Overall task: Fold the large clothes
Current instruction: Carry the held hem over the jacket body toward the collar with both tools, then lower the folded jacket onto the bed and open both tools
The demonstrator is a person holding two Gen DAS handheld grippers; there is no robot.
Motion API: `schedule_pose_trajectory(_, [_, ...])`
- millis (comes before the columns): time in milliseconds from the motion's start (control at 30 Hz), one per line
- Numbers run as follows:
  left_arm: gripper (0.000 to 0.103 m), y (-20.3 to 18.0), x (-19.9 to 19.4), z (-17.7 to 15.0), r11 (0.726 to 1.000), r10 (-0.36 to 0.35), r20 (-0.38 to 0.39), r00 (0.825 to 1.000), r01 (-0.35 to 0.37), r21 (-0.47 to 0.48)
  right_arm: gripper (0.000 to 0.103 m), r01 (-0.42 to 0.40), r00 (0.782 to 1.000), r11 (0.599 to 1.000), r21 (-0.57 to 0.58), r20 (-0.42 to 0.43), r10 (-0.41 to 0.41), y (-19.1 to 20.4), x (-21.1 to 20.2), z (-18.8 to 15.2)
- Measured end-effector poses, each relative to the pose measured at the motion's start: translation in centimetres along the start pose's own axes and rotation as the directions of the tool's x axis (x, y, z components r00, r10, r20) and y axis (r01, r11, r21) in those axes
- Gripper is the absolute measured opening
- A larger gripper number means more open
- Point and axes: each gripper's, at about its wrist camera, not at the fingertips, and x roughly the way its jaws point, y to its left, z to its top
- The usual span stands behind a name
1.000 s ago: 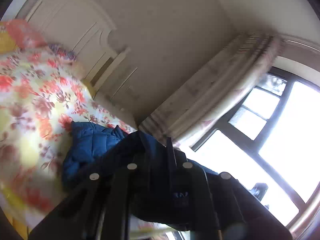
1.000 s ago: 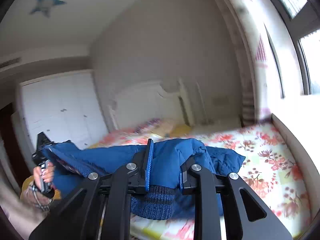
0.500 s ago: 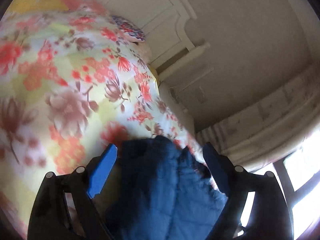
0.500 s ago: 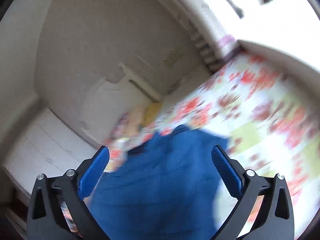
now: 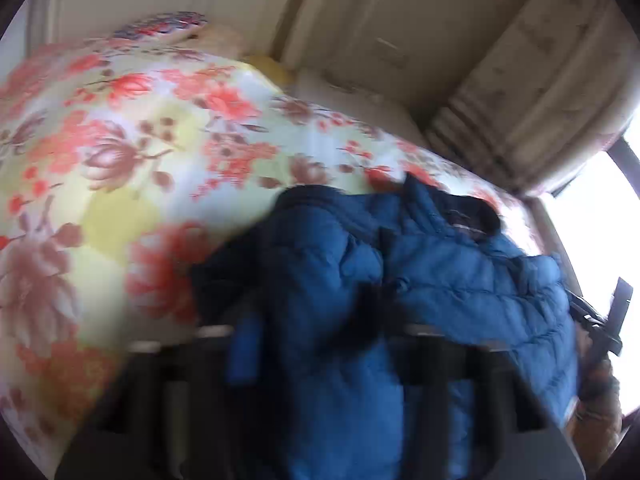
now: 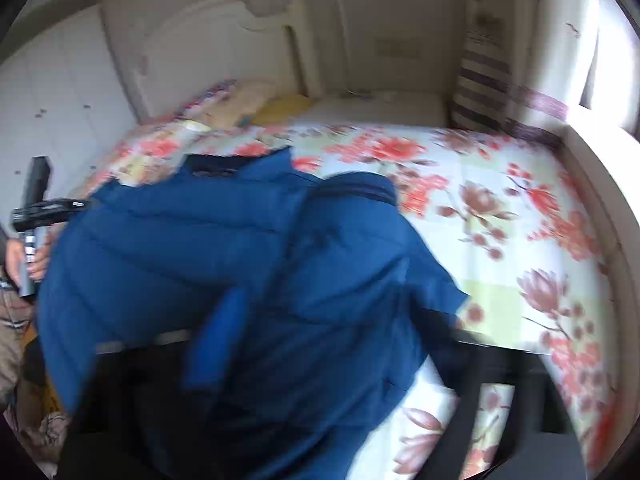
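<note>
Jacket [image 6: 224, 248] now spread wider, blue, quilted, rumpled

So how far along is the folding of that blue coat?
Early, it seems. The blue puffer jacket lies bunched on the floral bedspread, with no flat, squared fold visible. Both grippers, left and right, are down at its near edge, but blur hides whether they grip it. Smoothing and the actual folds look left.

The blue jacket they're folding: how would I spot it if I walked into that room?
Find the bed with the red-and-pink floral cover, in front of the white headboard. The blue jacket lies spread on that cover at the near end. It is puffy and quilted with dark knit trim, the only plain, solid-coloured thing on the flowered fabric.
</note>
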Motion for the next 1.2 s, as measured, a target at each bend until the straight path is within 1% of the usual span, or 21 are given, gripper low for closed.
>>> schedule_pose_trajectory(33, [0.012,0.1,-0.5,-0.2,0.999,-0.031,0.022,0.999,0.031,-0.010,0.022,0.045,0.997,0.999,0.013,0.056,-0.045,0.2,-1.0,-0.3])
schedule_pose_trajectory(67, [0.007,0.0,-1.9,-0.7,0.998,-0.065,0.073,0.995,0.065,-0.005,0.017,0.045,0.995,0.999,0.010,0.085,-0.046,0.6,-1.5,-0.5])
schedule_pose_trajectory(133, [0.006,-0.9,-3.9,-1.1,0.997,-0.077,0.119,0.990,0.074,0.028,0.014,0.058,0.982,0.998,-0.015,0.182,-0.054,1.8,-4.0,-1.2])
schedule_pose_trajectory(233, [0.005,-2.8,-7.4,-0.1,0.993,-0.114,0.192,0.975,0.103,0.065,0.013,0.071,0.961,0.997,-0.030,0.271,-0.060,3.5,-7.3,-0.1])
schedule_pose_trajectory(300, [0.005,-4.3,-9.2,2.2,0.992,-0.113,0.244,0.963,0.094,0.088,0.013,0.093,0.945,0.995,-0.031,0.317,-0.078,4.1,-8.6,2.0])
schedule_pose_trajectory(367, [0.005,-5.3,-8.8,4.8,0.995,-0.075,0.253,0.965,0.056,0.081,0.013,0.117,0.936,0.993,-0.007,0.335,-0.108,3.7,-8.7,4.2])
schedule_pose_trajectory(433, [0.006,-5.5,-6.4,7.3,0.999,0.001,0.220,0.976,-0.013,0.053,0.013,0.132,0.943,0.990,0.045,0.302,-0.139,2.2,-7.0,6.3])
schedule_pose_trajectory(533, [0.006,-4.5,-1.8,8.5,0.998,0.059,0.142,0.988,-0.061,0.012,0.013,0.160,0.964,0.982,0.100,0.196,-0.177,0.0,-2.3,7.1])
schedule_pose_trajectory(600, [0.007,-3.7,2.6,7.6,0.993,0.114,0.069,0.991,-0.114,0.007,0.013,0.224,0.972,0.967,0.120,0.051,-0.231,-1.6,3.0,5.8])
schedule_pose_trajectory(667, [0.015,-3.0,5.8,6.1,0.984,0.177,0.017,0.984,-0.177,0.021,0.014,0.213,0.977,0.962,0.169,-0.037,-0.209,-3.0,6.2,3.6])
schedule_pose_trajectory(733, [0.019,-1.9,7.0,5.2,0.983,0.183,-0.003,0.983,-0.183,-0.012,0.015,0.188,0.982,0.957,0.223,-0.027,-0.186,-3.9,6.2,2.8])
schedule_pose_trajectory(800, [0.030,-1.0,6.7,5.4,0.985,0.169,-0.001,0.986,-0.169,-0.043,0.018,0.205,0.979,0.953,0.225,-0.036,-0.202,-3.9,5.8,2.7])
schedule_pose_trajectory(833, [0.036,-0.6,6.6,5.4,0.983,0.175,0.002,0.985,-0.175,-0.050,0.021,0.216,0.976,0.951,0.223,-0.051,-0.210,-4.0,5.8,2.7])
schedule_pose_trajectory(900, [0.070,0.0,5.9,5.6,0.978,0.197,0.019,0.980,-0.195,-0.076,0.025,0.207,0.978,0.943,0.260,-0.061,-0.198,-4.8,5.4,2.5])
schedule_pose_trajectory(933, [0.074,0.1,5.4,5.7,0.980,0.184,0.031,0.983,-0.180,-0.088,0.027,0.187,0.982,0.937,0.294,-0.054,-0.179,-5.2,5.0,2.3])
schedule_pose_trajectory(1000, [0.078,0.4,3.3,5.2,0.988,0.117,0.064,0.991,-0.110,-0.105,0.033,0.147,0.989,0.927,0.345,-0.035,-0.143,-5.5,3.6,1.7])
schedule_pose_trajectory(1033, [0.080,0.6,2.0,4.8,0.991,0.091,0.075,0.993,-0.083,-0.106,0.043,0.136,0.990,0.924,0.357,-0.029,-0.135,-5.7,2.7,1.5])
schedule_pose_trajectory(1067, [0.084,0.6,0.8,4.5,0.992,0.077,0.082,0.994,-0.068,-0.104,0.061,0.120,0.992,0.922,0.367,-0.019,-0.121,-5.7,1.6,1.0])
schedule_pose_trajectory(1100, [0.088,0.8,-0.7,3.9,0.994,0.054,0.093,0.994,-0.045,-0.097,0.073,0.097,0.994,0.924,0.369,0.000,-0.105,-5.6,0.2,0.2])
schedule_pose_trajectory(1133, [0.090,1.2,-2.1,2.9,0.996,0.027,0.100,0.995,-0.019,-0.087,0.098,0.083,0.995,0.926,0.368,0.023,-0.099,-5.4,-1.2,-0.5])
schedule_pose_trajectory(1200, [0.095,1.8,-4.2,0.9,0.997,-0.014,0.103,0.995,0.022,-0.078,0.099,0.037,0.993,0.933,0.358,0.089,-0.074,-4.6,-4.3,-2.6])
